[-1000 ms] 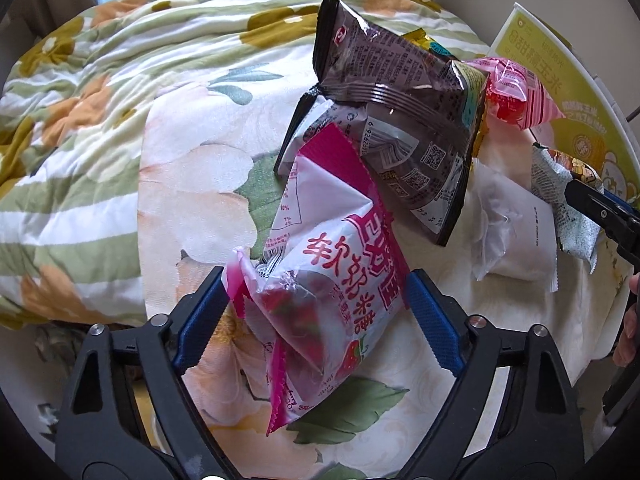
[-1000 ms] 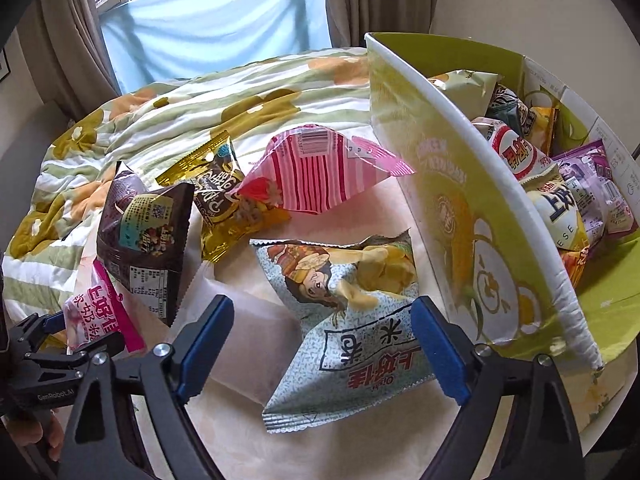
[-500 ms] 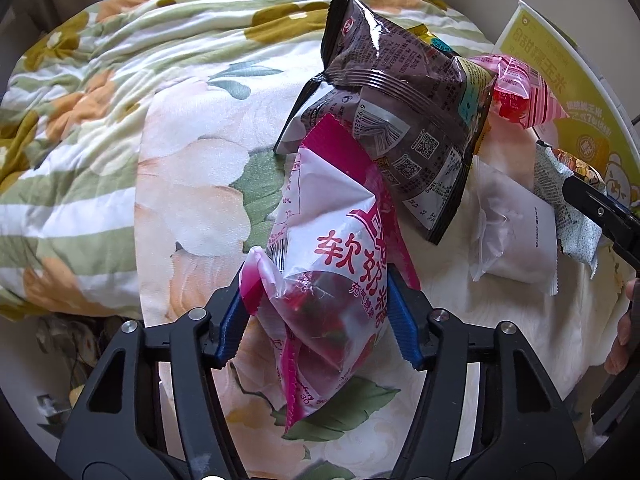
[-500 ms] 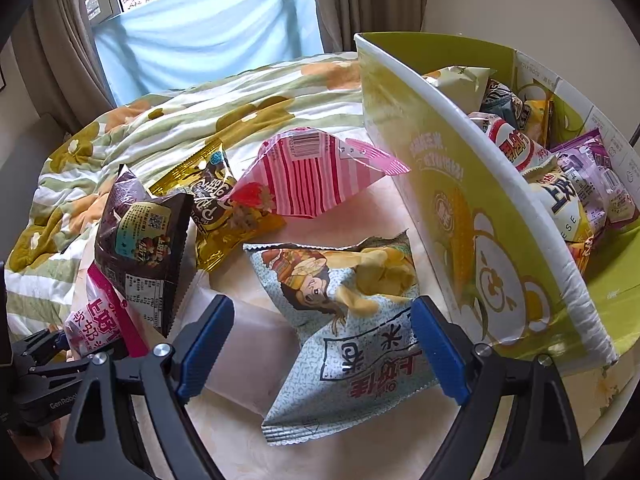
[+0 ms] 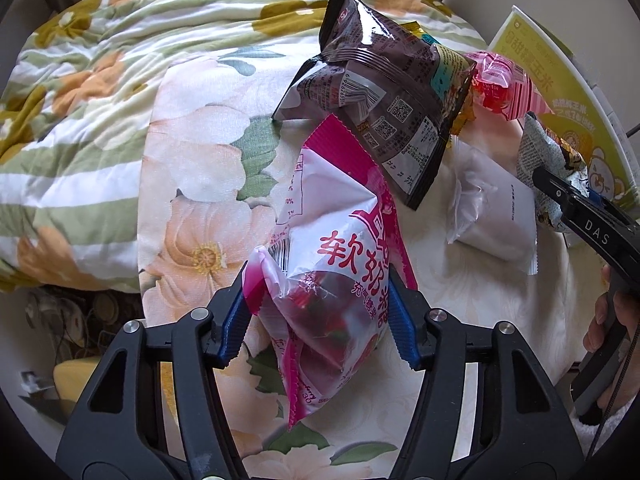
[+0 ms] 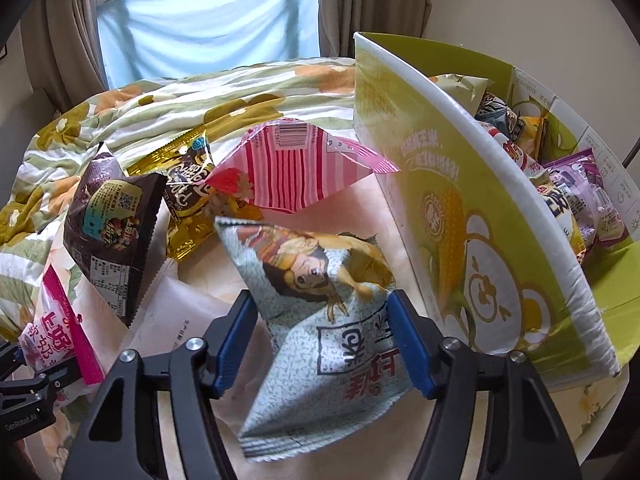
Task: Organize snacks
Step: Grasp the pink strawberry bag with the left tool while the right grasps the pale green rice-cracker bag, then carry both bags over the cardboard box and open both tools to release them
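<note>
Pinching the pink gummy bag between both blue pads of the left tongs, over the floral bedspread. Closing the right tongs on the pale green snack bag, pads touching both sides, just beside the yellow box holding other snacks.

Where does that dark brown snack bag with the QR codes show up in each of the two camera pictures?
Left wrist view: dark brown snack bag upper centre-right, lying over the pink candy bag's top.
Right wrist view: same bag at left.
Shared landmark: the yellow-green cardboard box, at right in both.
</note>
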The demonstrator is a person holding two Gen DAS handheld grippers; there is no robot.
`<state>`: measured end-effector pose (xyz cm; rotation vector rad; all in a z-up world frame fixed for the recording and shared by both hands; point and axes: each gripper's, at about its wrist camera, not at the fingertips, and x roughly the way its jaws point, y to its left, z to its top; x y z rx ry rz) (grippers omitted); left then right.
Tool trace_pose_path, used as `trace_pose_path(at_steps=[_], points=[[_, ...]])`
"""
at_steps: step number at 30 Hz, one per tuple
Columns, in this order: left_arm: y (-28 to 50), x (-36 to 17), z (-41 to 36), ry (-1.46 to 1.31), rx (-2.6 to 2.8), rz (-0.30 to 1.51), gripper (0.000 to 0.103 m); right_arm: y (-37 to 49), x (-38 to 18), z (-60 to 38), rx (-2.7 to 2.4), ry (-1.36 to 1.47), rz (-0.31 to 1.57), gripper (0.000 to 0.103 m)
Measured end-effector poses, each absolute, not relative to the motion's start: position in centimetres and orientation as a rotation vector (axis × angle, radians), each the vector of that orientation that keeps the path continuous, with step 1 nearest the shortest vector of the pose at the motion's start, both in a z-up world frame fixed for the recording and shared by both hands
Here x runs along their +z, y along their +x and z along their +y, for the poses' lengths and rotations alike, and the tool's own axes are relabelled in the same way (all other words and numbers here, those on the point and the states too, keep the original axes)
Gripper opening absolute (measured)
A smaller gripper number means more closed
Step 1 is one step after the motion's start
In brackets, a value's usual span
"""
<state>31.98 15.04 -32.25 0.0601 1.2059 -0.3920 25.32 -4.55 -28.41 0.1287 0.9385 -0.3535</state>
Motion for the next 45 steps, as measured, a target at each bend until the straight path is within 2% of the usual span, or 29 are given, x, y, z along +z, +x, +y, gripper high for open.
trace_pose_path(at_steps=[6, 15, 24, 36, 45], points=[[31.2, -31.1, 15.4, 0.045, -0.393, 1.178, 0.056, 24.7, -28.1, -4.4, -0.331, 0.076, 0.935, 0.045], [29.7, -26.8, 16.2, -0.006, -0.371, 1.125, 0.056, 22.6, -24.9, -3.8, -0.299, 0.107, 0.880, 0.045], [28.6, -20.0, 14.2, -0.016, -0.416, 1.023, 0.057, 19.3, -17.9, -3.4, -0.214, 0.187, 0.800, 0.045], [26.1, -11.7, 1.8, -0.012, -0.500, 0.883, 0.057, 15.4, -12.5, -11.8, -0.163, 0.269, 0.690, 0.045], [23.9, -11.2, -12.8, -0.038, -0.536, 0.857, 0.057, 13.7, -11.5, -23.2, -0.128, 0.264, 0.650, 0.045]])
